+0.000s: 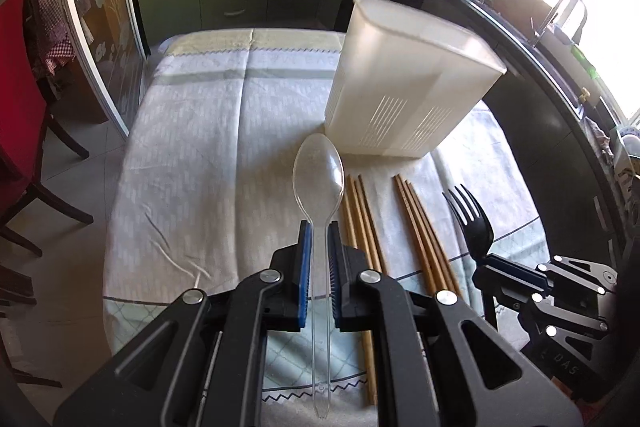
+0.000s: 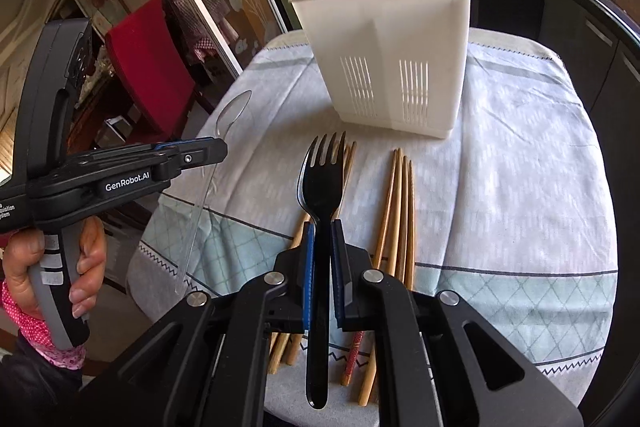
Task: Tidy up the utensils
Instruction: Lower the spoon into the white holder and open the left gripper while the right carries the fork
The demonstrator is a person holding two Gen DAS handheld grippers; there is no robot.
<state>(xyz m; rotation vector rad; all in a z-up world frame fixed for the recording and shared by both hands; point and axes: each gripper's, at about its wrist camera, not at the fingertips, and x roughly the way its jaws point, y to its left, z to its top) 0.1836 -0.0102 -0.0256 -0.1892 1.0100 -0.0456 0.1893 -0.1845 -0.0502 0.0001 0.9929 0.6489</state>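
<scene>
Left hand-held gripper [image 1: 319,247] is pinching light, slippery clear spoon [image 1: 319,167] mid-handle; right hand-held gripper [image 2: 322,247] is clamping stiff black fork [image 2: 322,179] at neck.

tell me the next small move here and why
Probably carry the clear spoon, clamped in the left gripper, forward over the white caddy and lower it in. The right gripper already holds the black fork; the chopsticks lie on the cloth.

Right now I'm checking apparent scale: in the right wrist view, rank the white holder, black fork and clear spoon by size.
1. White slotted plastic holder
2. Black plastic fork, enlarged by nearness
3. Clear plastic spoon, partly hidden
</scene>
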